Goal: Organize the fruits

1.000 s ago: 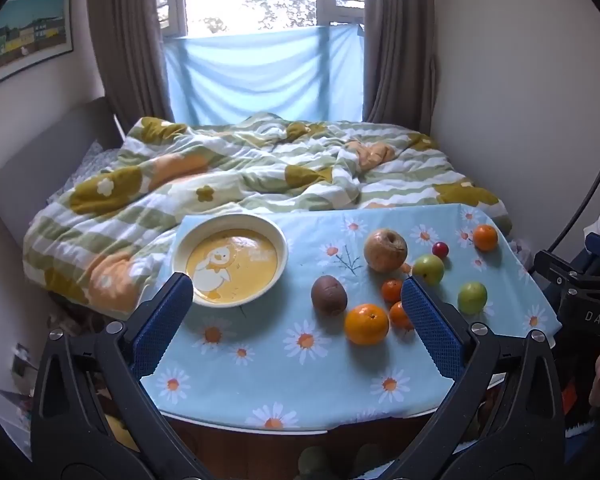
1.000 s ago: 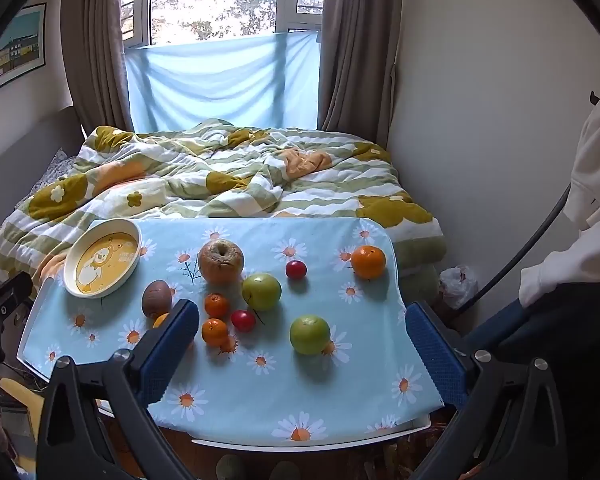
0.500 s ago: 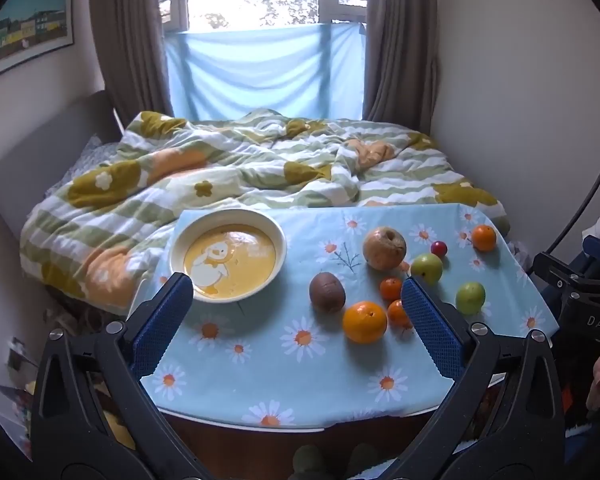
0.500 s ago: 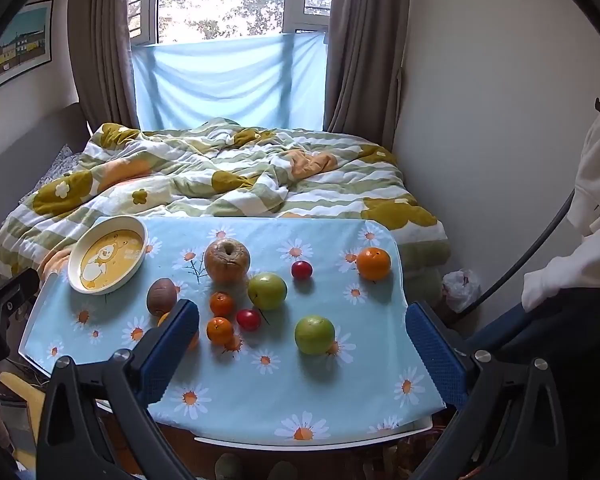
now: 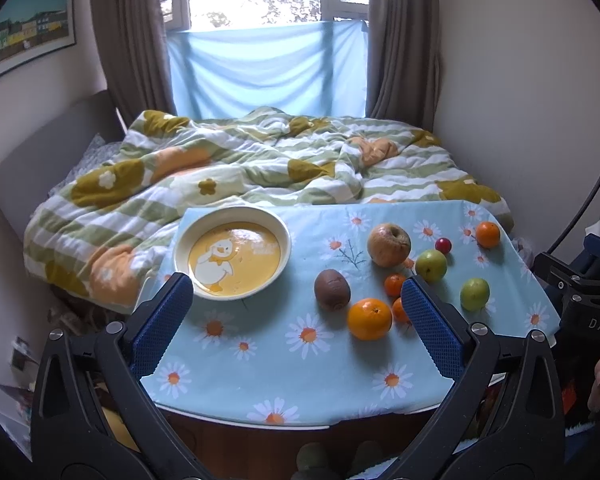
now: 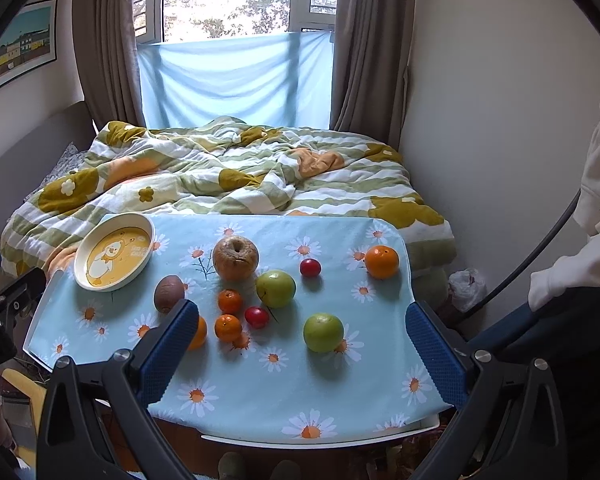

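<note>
Loose fruit lies on a table with a daisy cloth (image 5: 268,344) (image 6: 268,384). I see a brownish apple (image 5: 388,239) (image 6: 235,258), a kiwi (image 5: 332,290) (image 6: 169,293), a big orange (image 5: 369,318), two green apples (image 6: 276,288) (image 6: 323,332), small tangerines (image 6: 228,327), red cherry-like fruits (image 6: 257,317) and an orange (image 6: 381,261) at the far right. An empty cream bowl with a yellow duck (image 5: 233,253) (image 6: 114,256) sits at the left. My left gripper (image 5: 296,312) and right gripper (image 6: 302,340) both hang open before the table's near edge, holding nothing.
A bed with a green, white and ochre flowered quilt (image 5: 236,168) lies right behind the table. Curtains and a window (image 6: 236,0) stand beyond. A white-sleeved arm (image 6: 572,272) is at the right edge, with a wall close on that side.
Both cameras have shifted slightly; the table and fruit sit a little lower and nearer in view. No fruit has moved and both grippers stay open.
</note>
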`<action>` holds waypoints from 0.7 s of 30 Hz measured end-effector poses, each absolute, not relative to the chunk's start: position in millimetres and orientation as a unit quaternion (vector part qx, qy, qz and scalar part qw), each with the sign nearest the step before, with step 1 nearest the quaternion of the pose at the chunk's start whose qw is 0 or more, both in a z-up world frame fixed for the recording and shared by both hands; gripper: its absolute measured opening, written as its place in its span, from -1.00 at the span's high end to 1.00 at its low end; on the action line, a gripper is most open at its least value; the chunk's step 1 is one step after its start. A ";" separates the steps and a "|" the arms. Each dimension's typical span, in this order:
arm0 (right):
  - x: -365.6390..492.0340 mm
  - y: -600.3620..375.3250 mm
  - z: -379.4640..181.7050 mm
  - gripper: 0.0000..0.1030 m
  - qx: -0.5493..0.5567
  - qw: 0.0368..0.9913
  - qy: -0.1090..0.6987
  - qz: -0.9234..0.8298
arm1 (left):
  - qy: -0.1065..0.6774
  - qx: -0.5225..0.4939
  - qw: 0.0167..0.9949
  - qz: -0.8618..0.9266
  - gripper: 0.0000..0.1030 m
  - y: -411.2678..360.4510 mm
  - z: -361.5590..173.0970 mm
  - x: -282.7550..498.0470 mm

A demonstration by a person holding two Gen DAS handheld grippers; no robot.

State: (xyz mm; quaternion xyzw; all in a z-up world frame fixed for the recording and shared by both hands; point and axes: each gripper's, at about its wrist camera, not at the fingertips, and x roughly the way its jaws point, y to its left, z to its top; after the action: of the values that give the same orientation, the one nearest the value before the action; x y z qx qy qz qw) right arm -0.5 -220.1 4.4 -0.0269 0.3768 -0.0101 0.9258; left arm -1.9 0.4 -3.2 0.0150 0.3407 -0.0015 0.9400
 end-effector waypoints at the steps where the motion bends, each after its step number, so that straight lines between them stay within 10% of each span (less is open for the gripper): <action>1: -0.5 -220.8 4.2 -0.99 -0.027 0.926 0.377 -0.010 | 0.341 0.014 0.940 -0.002 -1.00 1.7 -2.9 -1.6; 21: -1.5 -218.2 4.2 -0.99 -0.027 0.926 0.377 -0.010 | 0.341 0.012 0.940 -0.001 -1.00 1.8 -3.0 -1.3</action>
State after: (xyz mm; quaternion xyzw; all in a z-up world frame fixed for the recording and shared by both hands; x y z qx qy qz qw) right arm -1.5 -218.2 4.2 -0.0274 0.3770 -0.0102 0.9258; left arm -1.3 1.8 -3.0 0.0123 0.3406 -0.0011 0.9401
